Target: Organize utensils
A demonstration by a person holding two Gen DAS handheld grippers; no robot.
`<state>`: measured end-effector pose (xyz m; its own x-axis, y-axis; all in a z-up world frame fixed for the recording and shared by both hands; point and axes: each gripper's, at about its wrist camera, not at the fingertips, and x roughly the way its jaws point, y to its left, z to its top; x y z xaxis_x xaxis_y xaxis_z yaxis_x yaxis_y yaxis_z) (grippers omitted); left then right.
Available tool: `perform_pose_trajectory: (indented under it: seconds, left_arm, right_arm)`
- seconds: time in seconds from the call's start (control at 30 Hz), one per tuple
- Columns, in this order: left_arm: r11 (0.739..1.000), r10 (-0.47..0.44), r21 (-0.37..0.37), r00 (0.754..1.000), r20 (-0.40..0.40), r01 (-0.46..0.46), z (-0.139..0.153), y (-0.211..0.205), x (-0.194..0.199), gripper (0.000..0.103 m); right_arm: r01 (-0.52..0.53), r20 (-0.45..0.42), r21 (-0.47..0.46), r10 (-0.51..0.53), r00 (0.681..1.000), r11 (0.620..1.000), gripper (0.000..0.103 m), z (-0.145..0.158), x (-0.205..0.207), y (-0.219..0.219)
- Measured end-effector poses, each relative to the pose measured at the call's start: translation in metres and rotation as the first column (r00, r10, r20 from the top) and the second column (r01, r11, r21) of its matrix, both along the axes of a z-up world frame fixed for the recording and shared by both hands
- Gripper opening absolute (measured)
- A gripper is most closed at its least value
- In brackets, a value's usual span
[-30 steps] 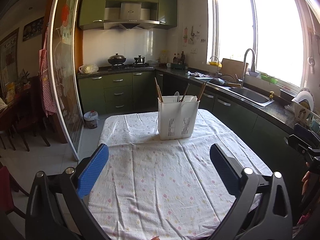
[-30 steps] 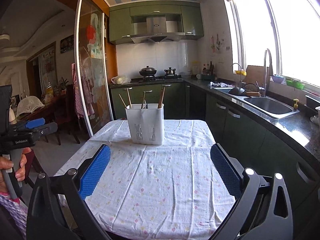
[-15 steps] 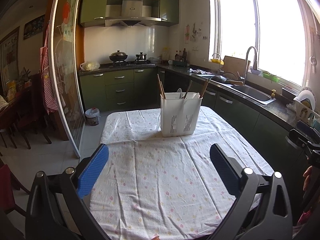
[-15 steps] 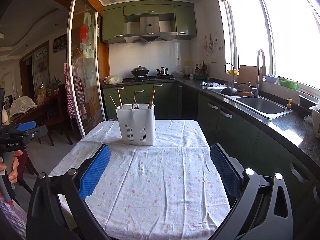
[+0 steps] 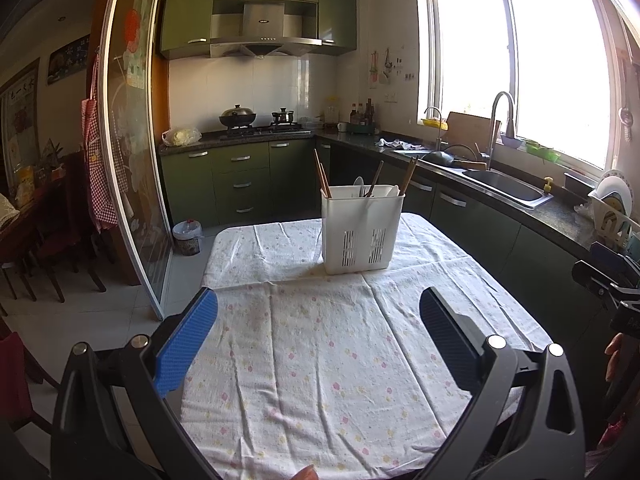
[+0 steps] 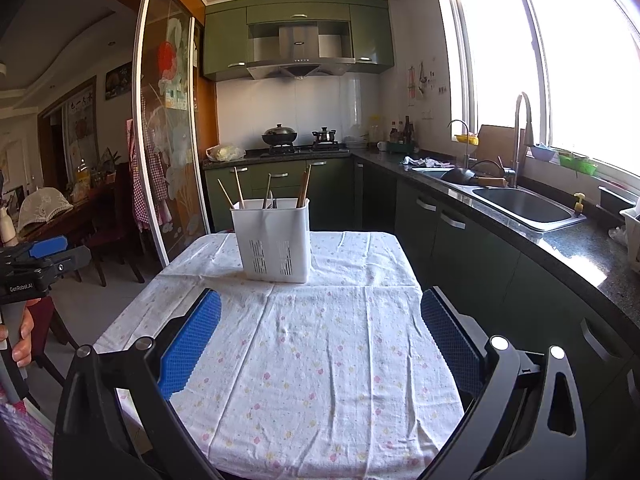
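Where green cabinets [image 5: 240, 176] line walls, a floral tablecloth [image 5: 320, 352] lies.

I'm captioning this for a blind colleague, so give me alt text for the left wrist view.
A white utensil holder with chopsticks and other utensils stands on a table under a floral tablecloth, beyond the open, empty left gripper. Behind are green kitchen cabinets, a sink and a bright window.
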<state>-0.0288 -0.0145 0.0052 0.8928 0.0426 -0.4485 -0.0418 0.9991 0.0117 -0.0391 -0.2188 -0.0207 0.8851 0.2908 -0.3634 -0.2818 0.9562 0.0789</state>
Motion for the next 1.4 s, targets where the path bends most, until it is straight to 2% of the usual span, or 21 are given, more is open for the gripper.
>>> perform_pose_trajectory:
  seconds: [0.2, 0.5, 0.63, 0.8, 1.07, 1.4]
  left_arm:
    - [0.999, 0.027, 0.016, 1.0, 0.013, -0.027, 0.0, 0.004, -0.004, 0.096]
    - [1.0, 0.01, -0.023, 1.0, -0.001, -0.01, -0.001, 0.008, -0.002, 0.096]
    - [1.0, 0.027, 0.003, 1.0, -0.015, -0.027, -0.002, 0.007, 0.001, 0.096]
    - [1.0, -0.014, -0.023, 0.999, -0.031, 0.013, -0.003, 0.005, 0.003, 0.096]
    - [0.999, -0.042, -0.019, 0.999, -0.022, 0.042, -0.003, 0.0, 0.002, 0.096]
    - [0.999, -0.046, -0.014, 0.999, -0.021, 0.045, -0.002, -0.003, 0.003, 0.096]
  right_arm:
    - [-0.009, -0.001, -0.003, 0.009, 1.0, 1.0, 0.098, -0.001, -0.001, 0.003]
    - [-0.008, 0.007, -0.002, 0.008, 1.0, 1.0, 0.098, 0.0, -0.002, 0.003]
    - [-0.008, 0.007, -0.002, 0.008, 1.0, 1.0, 0.098, -0.001, -0.002, 0.002]
    - [-0.009, 0.005, -0.004, 0.009, 1.0, 1.0, 0.098, -0.002, -0.002, 0.002]
    - [-0.009, 0.004, -0.003, 0.009, 1.0, 1.0, 0.098, -0.002, -0.002, 0.002]
    - [-0.011, 0.001, -0.004, 0.011, 1.0, 1.0, 0.098, -0.005, -0.001, 0.004]
